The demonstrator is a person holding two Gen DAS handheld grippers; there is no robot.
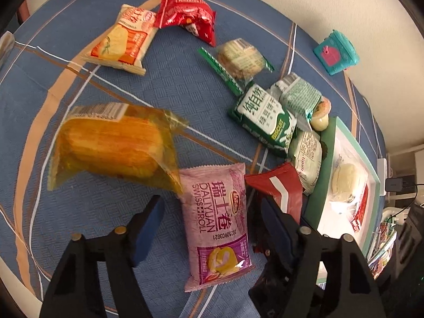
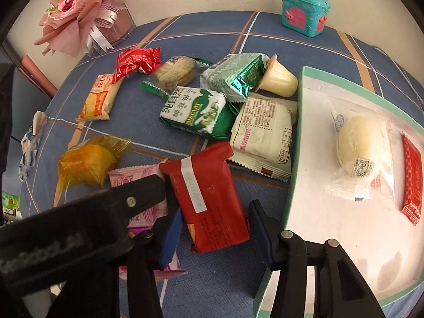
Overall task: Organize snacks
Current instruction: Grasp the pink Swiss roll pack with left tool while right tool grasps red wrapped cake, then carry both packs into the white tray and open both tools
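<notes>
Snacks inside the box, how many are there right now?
2. A clear-wrapped pale round bun lies mid-box, and a small red packet sits beside it toward the box's right side. The box's right end is cut off, so more may be hidden.

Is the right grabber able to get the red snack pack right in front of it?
Probably yes. The right gripper is open, with the red snack pack lying flat between its fingers. Nothing lies on top; the pink Swiss roll pack only sits beside it.

Blue checked tablecloth [image 1: 164,84] with orange-and-white stripes; pink Swiss-roll packet [image 1: 216,225]; teal toy house [image 2: 304,13]
</notes>
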